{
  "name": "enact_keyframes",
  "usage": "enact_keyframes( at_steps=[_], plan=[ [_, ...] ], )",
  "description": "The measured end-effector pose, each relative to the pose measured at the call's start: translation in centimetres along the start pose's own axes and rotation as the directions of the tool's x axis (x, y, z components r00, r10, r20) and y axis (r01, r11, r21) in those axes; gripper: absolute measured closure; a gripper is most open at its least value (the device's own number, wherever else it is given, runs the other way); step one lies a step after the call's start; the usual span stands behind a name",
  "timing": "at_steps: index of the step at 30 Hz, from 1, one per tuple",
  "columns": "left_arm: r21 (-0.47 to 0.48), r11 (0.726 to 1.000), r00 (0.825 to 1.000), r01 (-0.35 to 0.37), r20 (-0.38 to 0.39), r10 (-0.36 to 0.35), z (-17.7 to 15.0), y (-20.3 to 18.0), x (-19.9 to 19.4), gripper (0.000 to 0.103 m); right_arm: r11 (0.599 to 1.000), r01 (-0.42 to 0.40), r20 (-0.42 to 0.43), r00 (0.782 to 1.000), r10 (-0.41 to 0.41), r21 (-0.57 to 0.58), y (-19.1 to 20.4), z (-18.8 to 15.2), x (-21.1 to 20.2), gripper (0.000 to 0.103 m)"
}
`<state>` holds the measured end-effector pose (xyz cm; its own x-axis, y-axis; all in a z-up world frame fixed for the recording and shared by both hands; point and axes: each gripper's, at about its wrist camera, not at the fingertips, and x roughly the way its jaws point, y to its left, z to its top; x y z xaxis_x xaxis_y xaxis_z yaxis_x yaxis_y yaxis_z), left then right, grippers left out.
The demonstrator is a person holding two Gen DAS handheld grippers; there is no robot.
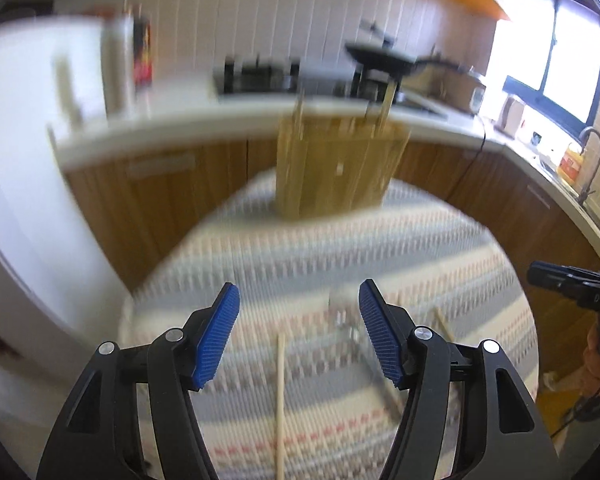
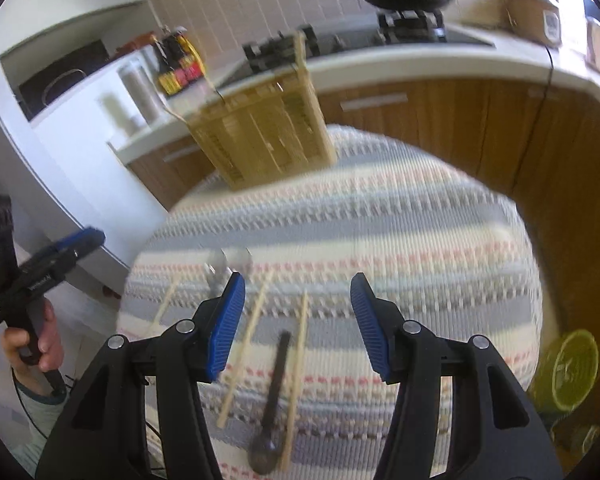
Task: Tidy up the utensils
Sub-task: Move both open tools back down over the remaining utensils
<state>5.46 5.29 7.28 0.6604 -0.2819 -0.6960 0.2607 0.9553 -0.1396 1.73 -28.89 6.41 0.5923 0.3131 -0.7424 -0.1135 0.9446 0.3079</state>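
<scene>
Presently listed: pale chopsticks point(image 2: 296, 364) and a dark spoon point(image 2: 274, 404), laid lengthwise toward the table's point(image 2: 440, 216) far edge; both grippers point(image 2: 298, 320) point(image 1: 298, 326) spread wide, nothing held

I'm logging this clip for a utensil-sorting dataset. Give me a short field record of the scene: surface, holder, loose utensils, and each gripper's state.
surface: round table under a striped woven cloth
holder: slatted bamboo utensil box at the table's far edge, sticks standing in it
loose utensils: pale wooden chopsticks, dark long-handled spoon between two of them, a blurred metal utensil farther back
left gripper: open, nothing between the blue pads
right gripper: open, above the spoon and chopsticks, touching neither
image quality: motion blur in both views
</scene>
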Motion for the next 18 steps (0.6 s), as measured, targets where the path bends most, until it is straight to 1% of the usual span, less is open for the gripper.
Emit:
enact_keyframes(
  at_steps=[3, 5, 6, 7, 9, 11, 13, 14, 15, 18],
  plan=[
    [-0.02, 1.0, 0.997, 0.008, -0.079, -0.01, -2.3, 0.9, 2.6, 0.042, 1.0, -0.006, -0.024, 1.0, 0.007, 0.027, -0.7, -1.6, 1.4, 0.051],
    [-0.029, 0.999, 0.991, 0.017, -0.135, -0.021, -3.6, 1.2, 4.2, 0.042, 0.997, -0.02, -0.062, 0.998, 0.025, 0.068, -1.3, -2.6, 3.0, 0.051],
    [-0.027, 0.999, 0.986, 0.028, -0.166, -0.032, -4.2, 1.2, 5.0, 0.042, 0.995, -0.025, -0.088, 0.996, 0.033, 0.092, -1.7, -3.0, 3.8, 0.051],
    [-0.02, 0.999, 0.983, 0.031, -0.18, -0.034, -4.7, 1.0, 5.4, 0.042, 0.993, -0.028, -0.112, 0.993, 0.041, 0.112, -2.1, -3.3, 4.5, 0.051],
    [0.004, 1.0, 0.977, 0.016, -0.212, -0.015, -5.6, 0.9, 6.2, 0.043, 0.991, -0.037, -0.146, 0.988, 0.056, 0.13, -2.4, -3.7, 5.5, 0.052],
    [0.009, 1.0, 0.971, 0.008, -0.24, -0.006, -5.9, 0.9, 6.8, 0.044, 0.991, -0.043, -0.177, 0.982, 0.065, 0.123, -1.9, -4.0, 6.5, 0.053],
    [-0.009, 1.0, 0.965, 0.01, -0.264, -0.012, -6.4, 1.4, 7.2, 0.046, 0.994, -0.047, -0.197, 0.978, 0.065, 0.096, -0.9, -4.2, 7.4, 0.057],
    [-0.016, 1.0, 0.963, 0.01, -0.27, -0.014, -6.5, 1.6, 7.4, 0.047, 0.995, -0.056, -0.204, 0.976, 0.073, 0.088, -0.3, -4.2, 7.7, 0.061],
    [-0.017, 1.0, 0.962, 0.004, -0.272, -0.009, -6.6, 1.8, 7.5, 0.048, 0.995, -0.066, -0.214, 0.974, 0.081, 0.077, 0.4, -4.2, 8.2, 0.065],
    [0.005, 1.0, 0.962, -0.003, -0.272, 0.004, -6.5, 1.6, 7.8, 0.048, 0.996, -0.083, -0.233, 0.969, 0.086, 0.022, 3.0, -3.8, 9.4, 0.066]
  ],
)
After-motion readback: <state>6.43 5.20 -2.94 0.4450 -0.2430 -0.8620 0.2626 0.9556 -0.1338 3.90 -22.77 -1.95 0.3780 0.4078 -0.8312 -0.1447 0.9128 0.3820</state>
